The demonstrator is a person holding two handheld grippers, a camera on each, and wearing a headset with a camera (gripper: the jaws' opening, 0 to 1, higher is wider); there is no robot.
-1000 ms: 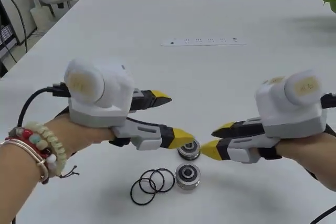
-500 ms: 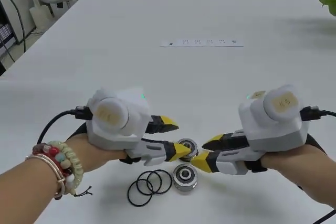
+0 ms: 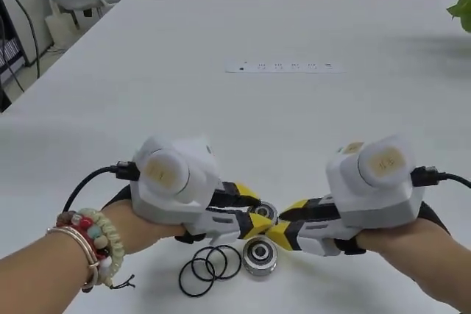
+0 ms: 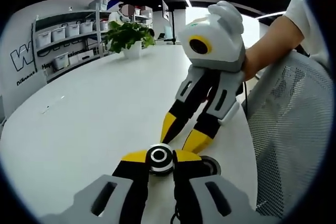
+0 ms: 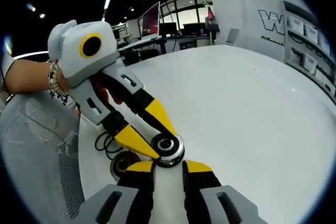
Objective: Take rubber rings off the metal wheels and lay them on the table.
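"So, what had your left claw (image 3: 252, 209) got?"

"It was clenched on a metal wheel (image 4: 159, 159), one yellow tip pressed to each side of it. A dark band showed round the wheel's rim."

"And your right claw (image 3: 287, 220)?"

"Partly spread, released, gripping nothing. Its two tips pointed straight at the same wheel, from the side opposite my left claw, and the gap between them was a little wider than the wheel. They were right at its rim. Whether they touched it I couldn't tell."

"Where was that wheel, then?"

"Just beyond the spare wheel (image 3: 259, 253), which lay flat on the table (image 3: 221, 108). The held one was on the spare wheel's far side from me, and both pairs of tips met there too."

"And the rubber rings (image 3: 206, 266)?"

"Three of them, loose and overlapping, flat on the table just left of the spare wheel. They were near my left claw but apart from it."
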